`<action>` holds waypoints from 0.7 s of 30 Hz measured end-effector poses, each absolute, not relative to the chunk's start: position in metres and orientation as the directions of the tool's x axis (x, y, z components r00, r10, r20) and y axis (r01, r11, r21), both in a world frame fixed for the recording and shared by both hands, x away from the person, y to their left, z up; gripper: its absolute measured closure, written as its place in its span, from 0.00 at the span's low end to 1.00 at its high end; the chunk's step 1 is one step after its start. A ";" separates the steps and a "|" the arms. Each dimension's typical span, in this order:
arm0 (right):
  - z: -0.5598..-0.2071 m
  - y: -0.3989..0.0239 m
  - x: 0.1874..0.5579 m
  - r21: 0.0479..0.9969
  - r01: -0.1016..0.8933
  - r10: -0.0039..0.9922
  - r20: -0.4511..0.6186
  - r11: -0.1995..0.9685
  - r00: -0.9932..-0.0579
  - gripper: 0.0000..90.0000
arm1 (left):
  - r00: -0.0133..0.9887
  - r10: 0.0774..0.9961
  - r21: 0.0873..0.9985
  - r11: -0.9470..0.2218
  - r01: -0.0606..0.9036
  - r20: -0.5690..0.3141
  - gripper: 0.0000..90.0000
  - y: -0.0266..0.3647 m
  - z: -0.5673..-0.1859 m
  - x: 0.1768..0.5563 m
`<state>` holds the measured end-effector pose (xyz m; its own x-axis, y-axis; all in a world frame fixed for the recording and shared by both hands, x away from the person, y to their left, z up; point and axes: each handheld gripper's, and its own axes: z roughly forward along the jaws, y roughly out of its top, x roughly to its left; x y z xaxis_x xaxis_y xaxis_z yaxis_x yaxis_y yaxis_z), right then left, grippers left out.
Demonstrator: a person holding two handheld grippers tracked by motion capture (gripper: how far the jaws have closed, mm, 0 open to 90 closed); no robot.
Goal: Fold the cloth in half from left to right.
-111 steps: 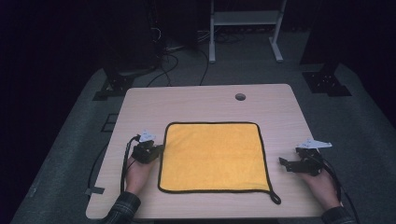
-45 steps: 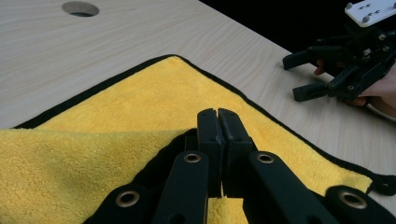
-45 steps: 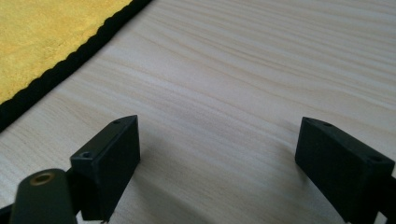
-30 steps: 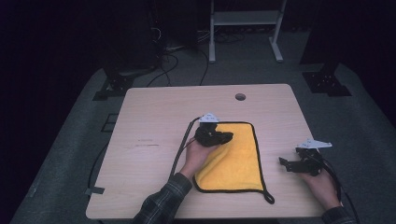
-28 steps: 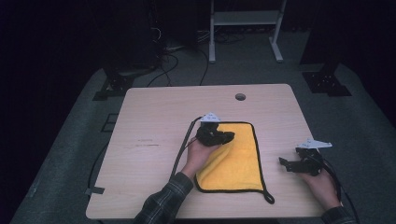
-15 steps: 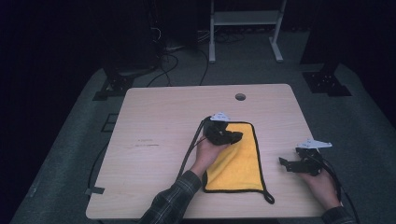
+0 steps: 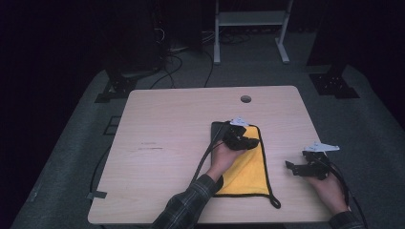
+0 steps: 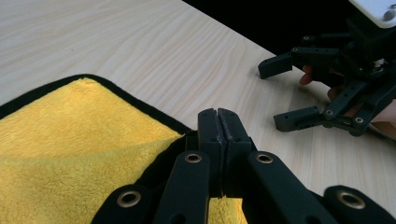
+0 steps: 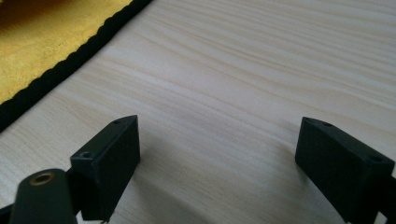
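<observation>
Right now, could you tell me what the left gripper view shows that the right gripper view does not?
The left gripper view alone shows the left gripper with its jaws shut on the black-edged rim of the yellow cloth, one layer folded over another, and the right gripper standing open farther off on the table. The right gripper view alone shows that gripper's own two jaws up close, wide apart with bare wood between them. Both show the yellow cloth's black border and the pale wooden table.
</observation>
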<state>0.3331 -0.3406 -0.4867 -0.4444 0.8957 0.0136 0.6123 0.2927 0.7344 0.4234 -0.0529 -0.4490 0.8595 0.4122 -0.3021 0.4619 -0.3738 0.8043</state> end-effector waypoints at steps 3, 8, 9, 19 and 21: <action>-0.487 -0.341 0.333 0.734 0.612 0.896 0.014 0.293 -0.444 0.14 | 0.858 0.416 0.791 -0.395 0.468 -0.300 0.99 -0.060 -0.453 0.426; -0.487 -0.341 0.333 0.734 0.613 0.895 0.014 0.293 -0.446 0.15 | 0.852 0.425 0.776 -0.407 0.482 -0.306 0.99 -0.069 -0.460 0.429; -0.487 -0.341 0.333 0.734 0.613 0.895 0.015 0.293 -0.445 0.15 | 0.853 0.424 0.770 -0.417 0.482 -0.304 0.99 -0.070 -0.461 0.430; -0.487 -0.341 0.333 0.734 0.612 0.895 0.014 0.294 -0.446 0.14 | 0.854 0.433 0.735 -0.472 0.486 -0.287 0.99 -0.081 -0.472 0.433; -0.487 -0.341 0.333 0.734 0.612 0.895 0.013 0.294 -0.446 0.15 | 0.854 0.435 0.735 -0.473 0.486 -0.285 0.99 -0.083 -0.473 0.433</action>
<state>0.3330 -0.3406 -0.4867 -0.4460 0.8949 0.0135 0.6120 0.2939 0.7343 0.4331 -0.0828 -0.4728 0.8544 0.4346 -0.2847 0.4856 -0.4732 0.7350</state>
